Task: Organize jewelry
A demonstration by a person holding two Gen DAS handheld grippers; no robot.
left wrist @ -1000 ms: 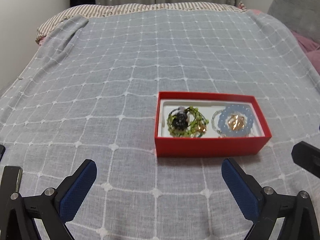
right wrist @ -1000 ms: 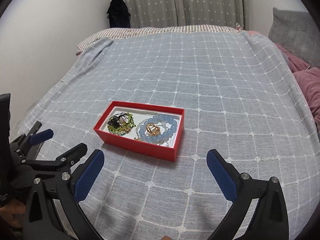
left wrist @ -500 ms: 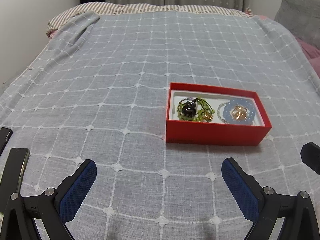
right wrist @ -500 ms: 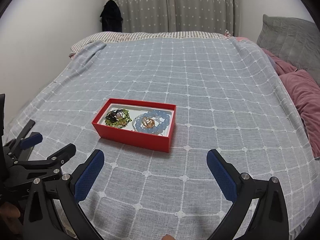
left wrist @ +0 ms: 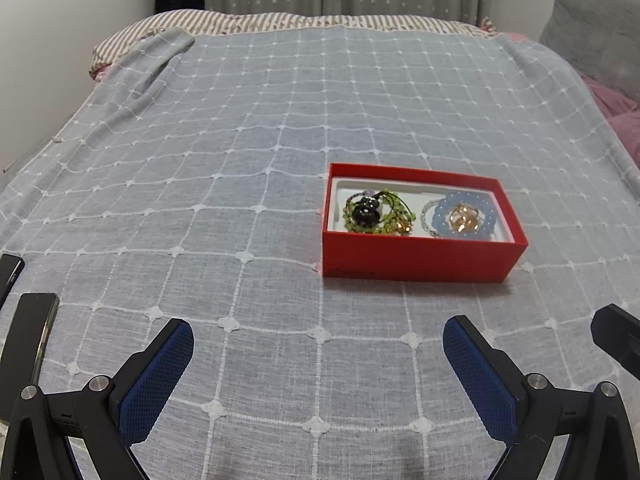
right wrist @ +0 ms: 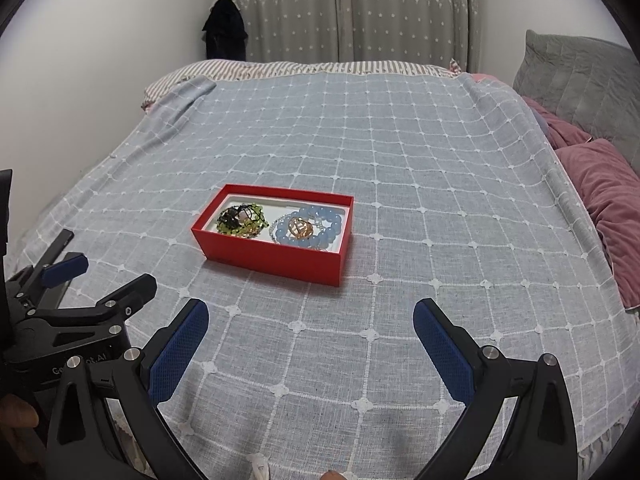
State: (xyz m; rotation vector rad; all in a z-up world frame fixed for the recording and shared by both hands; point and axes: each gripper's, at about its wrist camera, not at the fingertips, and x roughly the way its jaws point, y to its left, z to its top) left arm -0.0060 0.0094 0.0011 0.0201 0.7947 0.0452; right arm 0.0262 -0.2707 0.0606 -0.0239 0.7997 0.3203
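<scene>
Both tongs gape wide, apparently empty: left tongs (left wrist: 318,344), right tongs (right wrist: 310,322).

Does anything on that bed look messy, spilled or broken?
Nothing stands out. The red box sits flat on the bedspread, with the green bead bracelet and blue bead bracelet inside it. Nothing lies spilled around the box. Both grippers, left and right, are open and empty.
</scene>
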